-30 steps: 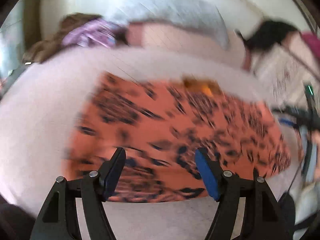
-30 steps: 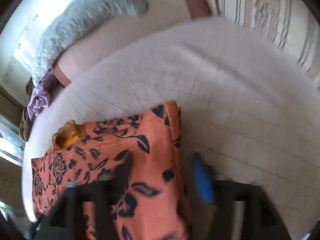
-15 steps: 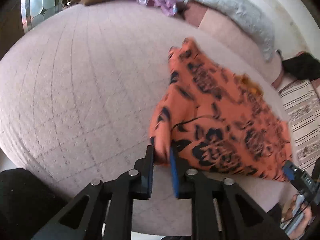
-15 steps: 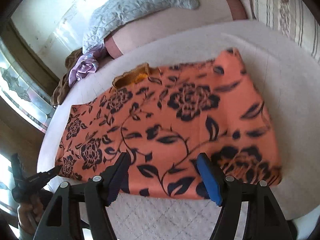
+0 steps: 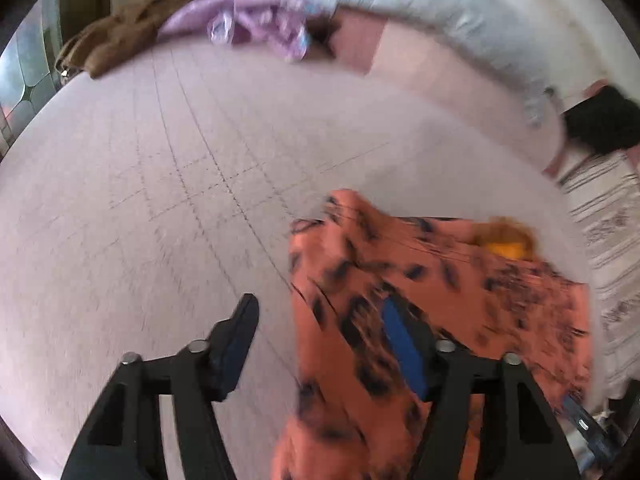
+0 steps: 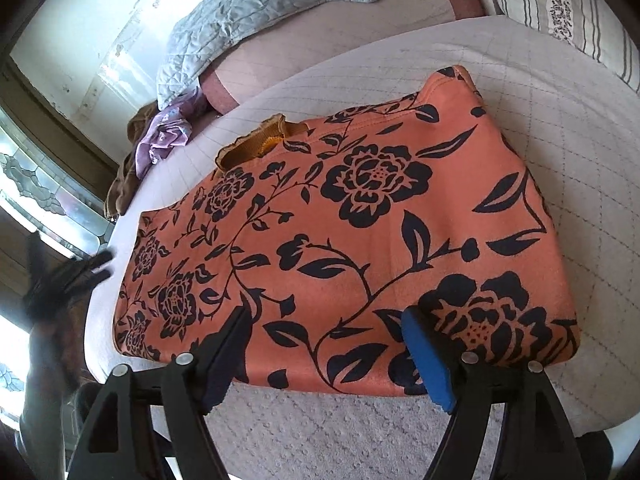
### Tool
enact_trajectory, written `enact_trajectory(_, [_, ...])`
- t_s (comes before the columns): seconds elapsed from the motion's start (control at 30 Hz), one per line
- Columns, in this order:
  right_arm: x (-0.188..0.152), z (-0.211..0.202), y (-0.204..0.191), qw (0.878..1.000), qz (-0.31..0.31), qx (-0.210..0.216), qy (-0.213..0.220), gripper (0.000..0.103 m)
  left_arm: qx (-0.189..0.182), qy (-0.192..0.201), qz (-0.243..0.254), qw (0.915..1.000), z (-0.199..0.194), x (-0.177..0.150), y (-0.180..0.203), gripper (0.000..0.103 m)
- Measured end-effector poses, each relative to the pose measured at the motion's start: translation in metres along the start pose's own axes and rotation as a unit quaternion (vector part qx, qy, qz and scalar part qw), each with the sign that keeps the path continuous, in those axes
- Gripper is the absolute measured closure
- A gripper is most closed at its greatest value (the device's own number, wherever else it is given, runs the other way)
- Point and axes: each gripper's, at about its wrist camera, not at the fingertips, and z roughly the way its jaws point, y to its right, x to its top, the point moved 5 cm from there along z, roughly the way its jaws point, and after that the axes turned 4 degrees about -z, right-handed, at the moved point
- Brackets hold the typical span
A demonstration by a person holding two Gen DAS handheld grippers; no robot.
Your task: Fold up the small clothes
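An orange garment with a black flower print (image 6: pixel 360 220) lies flat on the pale quilted bed (image 6: pixel 560 128), with a mustard collar (image 6: pixel 256 142) at its far edge. My right gripper (image 6: pixel 324 344) is open and empty above the garment's near hem. In the left wrist view the garment (image 5: pixel 440 300) is blurred and fills the lower right. My left gripper (image 5: pixel 320 332) is open at the garment's left edge, its blue-padded finger (image 5: pixel 404 348) over the cloth and the other finger over bare quilt.
A purple cloth (image 5: pixel 256 28) and a brown cloth (image 5: pixel 132 36) lie at the far edge of the bed. A grey quilted pillow (image 6: pixel 260 8) and a pink bolster (image 5: pixel 440 64) lie behind. A striped cushion (image 6: pixel 560 4) sits at the right.
My left gripper was shut on the garment's left edge half a second ago and has opened and let it go. The right gripper has come closer to the hem, still open.
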Motion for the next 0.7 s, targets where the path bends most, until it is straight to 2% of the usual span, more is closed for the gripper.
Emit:
enact_trajectory(0.03, [0.0, 0.0, 0.0, 1.0, -0.001, 0.001, -0.001, 0.023, -0.006, -0.013, 0.002, 0.9999, 0.01, 0.005, 0.0, 0.091])
enact_trajectory(0.07, [0.0, 0.001, 0.0, 1.0, -0.002, 0.004, -0.002, 0.023, -0.011, -0.026, -0.009, 0.9996, 0.019, 0.009, -0.002, 0.096])
enact_trajectory(0.1, [-0.001, 0.001, 0.001, 1.0, -0.002, 0.005, -0.003, 0.023, -0.014, -0.023, -0.025, 0.9993, 0.023, 0.014, -0.007, 0.096])
enact_trajectory(0.17, [-0.001, 0.0, 0.0, 1.0, -0.005, 0.007, -0.005, 0.023, -0.011, -0.006, -0.048, 0.9988, 0.03, 0.017, -0.018, 0.092])
enact_trajectory(0.27, [0.0, 0.0, 0.001, 1.0, 0.0, 0.012, -0.01, 0.023, -0.043, -0.001, -0.093, 0.9948, 0.032, 0.015, -0.031, 0.087])
enact_trajectory(0.4, [0.009, -0.003, 0.001, 0.999, 0.02, 0.029, -0.016, 0.023, -0.021, 0.01, -0.066, 0.9976, 0.017, 0.011, -0.025, 0.081])
enact_trajectory(0.5, [0.028, -0.012, -0.002, 0.999, 0.022, 0.043, 0.0, 0.023, -0.019, 0.031, -0.05, 0.9981, 0.003, 0.012, -0.014, 0.074])
enact_trajectory(0.57, [0.042, -0.014, -0.003, 0.998, 0.025, 0.051, 0.009, 0.023, -0.025, 0.044, -0.038, 0.998, -0.005, 0.016, -0.005, 0.051])
enact_trajectory(0.63, [0.063, -0.013, -0.002, 0.997, 0.034, 0.068, 0.018, 0.023, -0.028, 0.056, -0.023, 0.9978, -0.006, 0.023, 0.004, 0.049])
enact_trajectory(0.7, [0.085, -0.006, 0.007, 0.996, 0.051, 0.068, 0.018, 0.023, -0.032, 0.044, -0.019, 0.9983, 0.008, 0.03, 0.008, 0.049])
